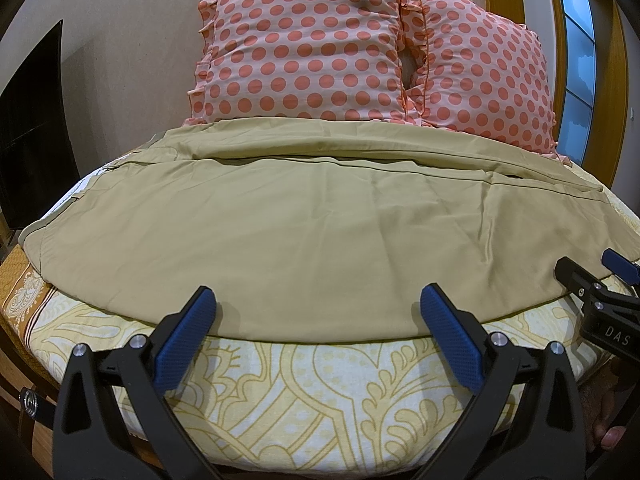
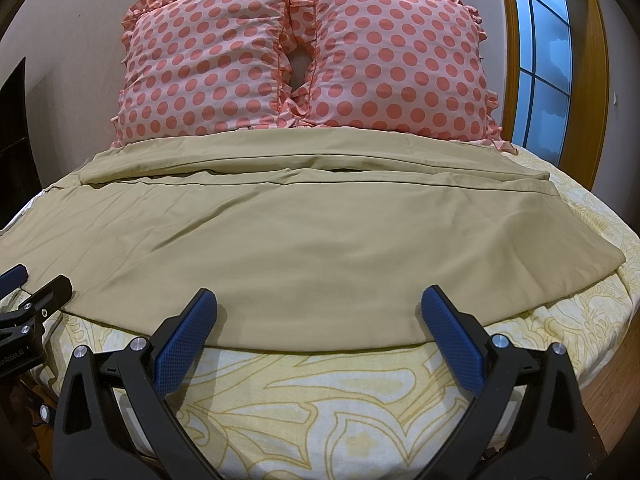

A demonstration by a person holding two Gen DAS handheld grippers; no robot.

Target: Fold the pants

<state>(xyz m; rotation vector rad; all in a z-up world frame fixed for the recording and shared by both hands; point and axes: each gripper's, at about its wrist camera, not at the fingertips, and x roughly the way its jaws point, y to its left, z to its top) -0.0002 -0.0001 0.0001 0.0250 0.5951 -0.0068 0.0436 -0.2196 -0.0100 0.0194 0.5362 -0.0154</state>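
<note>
Across the middle of both frames, the khaki pants [image 1: 304, 216] lie flat on the patterned bedsheet [image 1: 320, 380] (soft, light cloth, likely best pinched at the near hem) while the left gripper [image 1: 318, 340] and right gripper [image 2: 318, 340] hover wide open, empty.

The pants [image 1: 304, 216] are a plain khaki tan with no print. The bedsheet [image 1: 304, 396] under them is pale cream with mustard-yellow leaf and scroll outlines, and it has an ochre paisley border [image 1: 20, 284]. Two pillows [image 2: 304, 60] are pale pink with coral polka dots and coral ruffled edges. The left tool [image 1: 316, 316] and right tool [image 2: 316, 316] are black with textured blue pads [image 2: 188, 340]. The window frame [image 2: 508, 48] is orange-brown wood.
</note>
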